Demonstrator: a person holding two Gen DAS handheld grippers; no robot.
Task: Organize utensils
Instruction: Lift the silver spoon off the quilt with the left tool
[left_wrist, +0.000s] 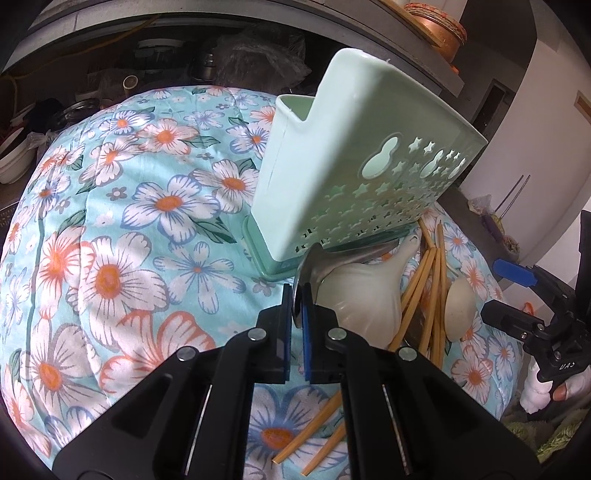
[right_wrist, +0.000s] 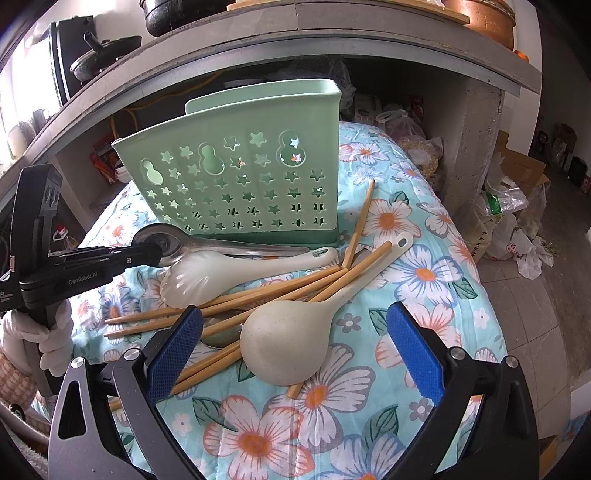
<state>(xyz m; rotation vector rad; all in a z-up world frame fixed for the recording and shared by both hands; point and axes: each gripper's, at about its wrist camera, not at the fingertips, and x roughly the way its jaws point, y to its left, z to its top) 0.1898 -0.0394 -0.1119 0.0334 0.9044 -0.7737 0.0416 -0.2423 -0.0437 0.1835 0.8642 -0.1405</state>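
Left gripper (left_wrist: 296, 295) clamped on metal spoon (left_wrist: 314, 266) bowl beside green holder (left_wrist: 332, 166), right gripper (right_wrist: 291, 347) wide open, empty, over white ladle (right_wrist: 284, 347), chopsticks (right_wrist: 258, 291)

This is a lived-in home, in or beside its kitchen storage corner. A grey concrete shelf (right_wrist: 332, 33) runs overhead carrying a black cooking pot (right_wrist: 177, 14) and a copper vessel (right_wrist: 487, 18). In the recess beneath it sit steel containers (left_wrist: 207, 66), jars and filled plastic bags (right_wrist: 406, 125) — the clutter of a pantry. More bags and a cardboard box (right_wrist: 517, 166) lie on the tiled floor (right_wrist: 532, 332) to the right. The table is draped in a floral quilted cover (right_wrist: 424, 266), household bedding rather than a work surface, and on it stand a mint-green utensil holder (right_wrist: 240, 177), wooden chopsticks (right_wrist: 280, 284) and plastic ladles (right_wrist: 280, 336) — ordinary domestic tableware.
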